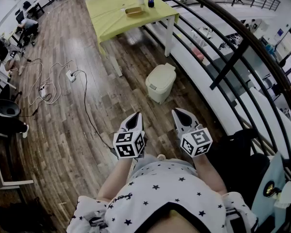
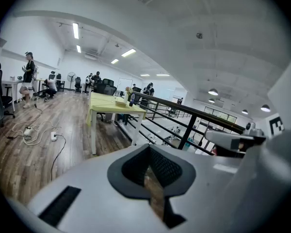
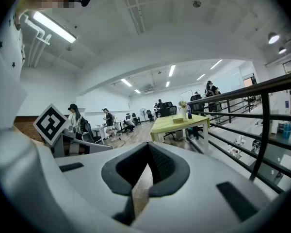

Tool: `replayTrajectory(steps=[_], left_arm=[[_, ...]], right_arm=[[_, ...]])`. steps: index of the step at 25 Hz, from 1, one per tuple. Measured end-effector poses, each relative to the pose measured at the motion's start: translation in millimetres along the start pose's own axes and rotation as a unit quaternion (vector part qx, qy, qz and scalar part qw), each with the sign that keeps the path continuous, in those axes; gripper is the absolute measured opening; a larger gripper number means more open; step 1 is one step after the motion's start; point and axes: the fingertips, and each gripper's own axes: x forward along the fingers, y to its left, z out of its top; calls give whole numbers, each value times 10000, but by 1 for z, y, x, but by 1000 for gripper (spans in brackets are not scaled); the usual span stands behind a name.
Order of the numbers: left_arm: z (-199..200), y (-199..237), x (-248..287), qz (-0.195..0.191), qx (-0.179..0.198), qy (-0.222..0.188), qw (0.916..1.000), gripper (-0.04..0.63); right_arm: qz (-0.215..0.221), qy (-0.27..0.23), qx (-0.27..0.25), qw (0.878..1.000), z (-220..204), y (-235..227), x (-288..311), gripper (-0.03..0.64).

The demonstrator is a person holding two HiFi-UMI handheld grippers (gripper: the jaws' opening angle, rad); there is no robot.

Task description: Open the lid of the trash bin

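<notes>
From the head view, the pale trash bin stands on the wood floor beside the railing, its lid down so its contents are hidden; it sits ahead of and well apart from the left gripper and right gripper. The left gripper view shows that gripper closed at its tips and empty, pointing toward the yellow-green table. The right gripper view shows that gripper likewise closed, gripping nothing.
</notes>
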Motion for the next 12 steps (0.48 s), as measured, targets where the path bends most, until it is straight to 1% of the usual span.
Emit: replayTrajectory(steps=[5, 12], left_arm=[[-12, 5, -14, 40, -150, -12, 9999, 9], [-18, 3, -24, -59, -151, 71, 9998, 9]], right_arm=[[-22, 66, -58, 10000, -6, 13, -10, -6], [-116, 141, -54, 9998, -12, 22, -21, -6]])
